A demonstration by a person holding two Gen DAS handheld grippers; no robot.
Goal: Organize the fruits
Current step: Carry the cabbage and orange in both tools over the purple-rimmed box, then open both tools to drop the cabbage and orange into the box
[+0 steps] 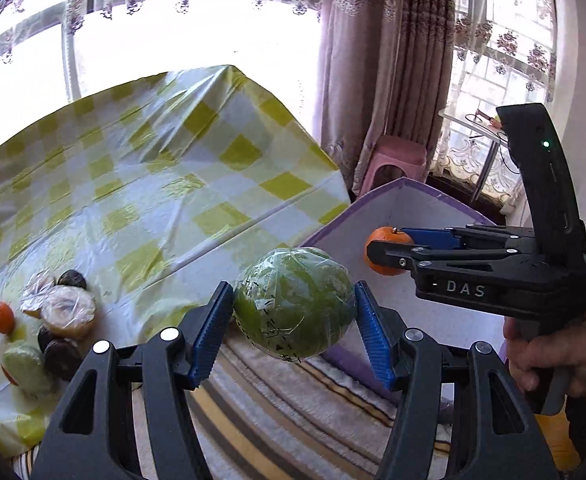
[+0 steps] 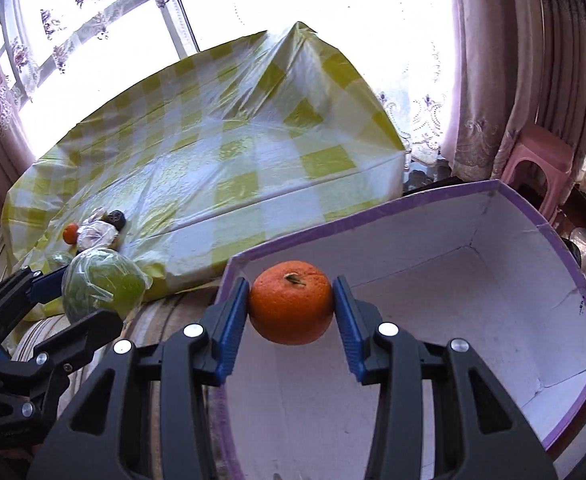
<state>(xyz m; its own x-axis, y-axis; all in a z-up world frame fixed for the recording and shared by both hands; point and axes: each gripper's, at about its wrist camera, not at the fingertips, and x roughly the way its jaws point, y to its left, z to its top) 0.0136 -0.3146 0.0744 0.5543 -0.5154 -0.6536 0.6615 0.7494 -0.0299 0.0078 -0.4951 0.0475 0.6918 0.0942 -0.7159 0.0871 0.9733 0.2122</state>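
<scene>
Right wrist view puts your right tool (image 2: 291,306) at the centre, clenched on an orange (image 2: 291,302), pads pressing its two sides. The fruit hangs over the near wall of the purple-rimmed box (image 2: 565,248), whose white floor spreads toward 3 o'clock and shows no fruit on the part you can see. At 9 o'clock your left tool (image 2: 79,294) holds the wrapped green fruit (image 2: 101,284), short of the box and over the striped cloth.

From the left wrist, your left tool (image 1: 293,312) grips that green fruit (image 1: 293,300) in its clear film, both pads against it. The box (image 1: 397,200) lies at 2 o'clock, and your right tool (image 1: 391,249) crosses in from 3 o'clock with the orange (image 1: 385,242) above the box's white inside.

As for progress, I judge you are early in the job: two fruits are in transit and none visibly dropped in. On the table (image 1: 165,184), at 9 o'clock in the left view, a cluster still waits: a small orange (image 1: 3,317), a film-wrapped pale fruit (image 1: 68,311), some dark round fruits (image 1: 61,356), and a greenish wrapped one (image 1: 24,366). After these two go in, that pile is what remains.
</scene>
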